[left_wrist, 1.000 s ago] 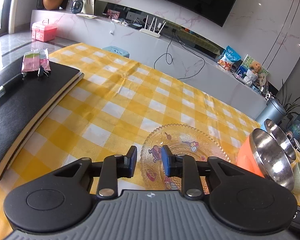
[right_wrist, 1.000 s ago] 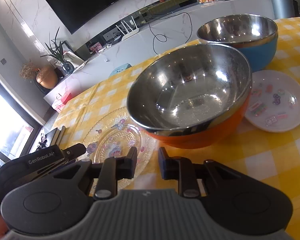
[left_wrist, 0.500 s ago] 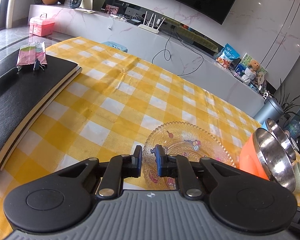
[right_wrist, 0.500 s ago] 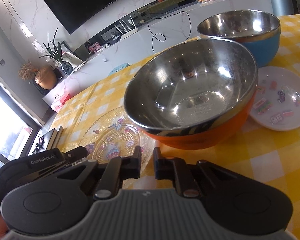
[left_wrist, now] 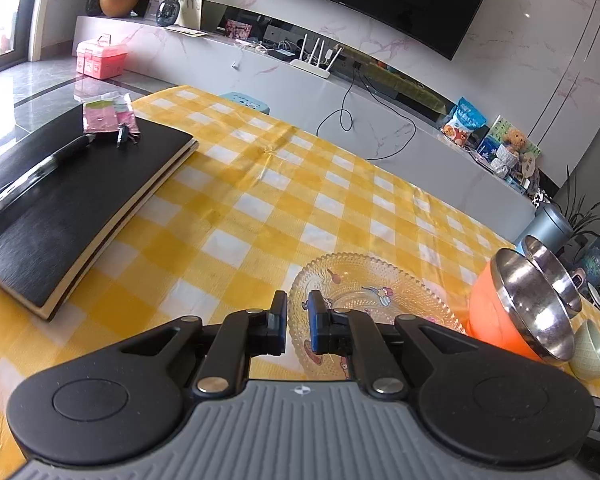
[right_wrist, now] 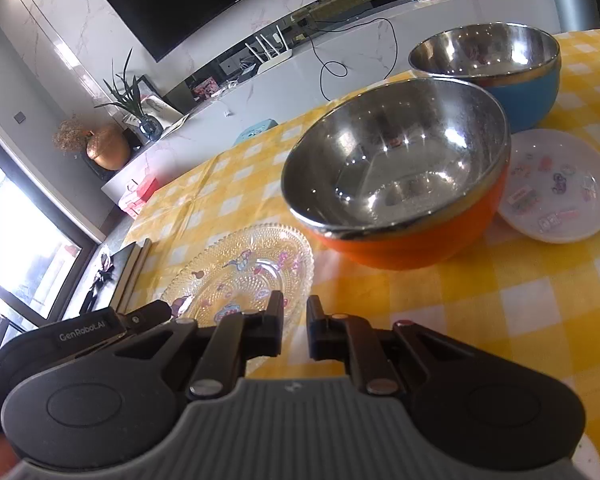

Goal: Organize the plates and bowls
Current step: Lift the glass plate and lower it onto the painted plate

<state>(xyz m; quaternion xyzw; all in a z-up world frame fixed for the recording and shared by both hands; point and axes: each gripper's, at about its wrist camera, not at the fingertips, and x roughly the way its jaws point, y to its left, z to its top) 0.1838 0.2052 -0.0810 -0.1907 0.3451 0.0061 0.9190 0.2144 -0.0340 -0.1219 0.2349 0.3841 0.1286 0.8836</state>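
Glass plate (left_wrist: 374, 300) just ahead of left tool (left_wrist: 298, 322), untouched

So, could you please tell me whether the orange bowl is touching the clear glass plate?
Apart. The right wrist view shows a strip of yellow checked tablecloth between the orange bowl and the glass plate's rim.

My left wrist camera sat low over the desk (left_wrist: 260, 208), looking along its jaws toward the TV wall, the glass plate (left_wrist: 364, 292) close ahead. My right wrist camera looked from nearer the orange bowl (right_wrist: 404, 184), facing leftward across the desk. Both views shared the glass plate, the orange bowl and the blue bowl (right_wrist: 496, 68) behind it.
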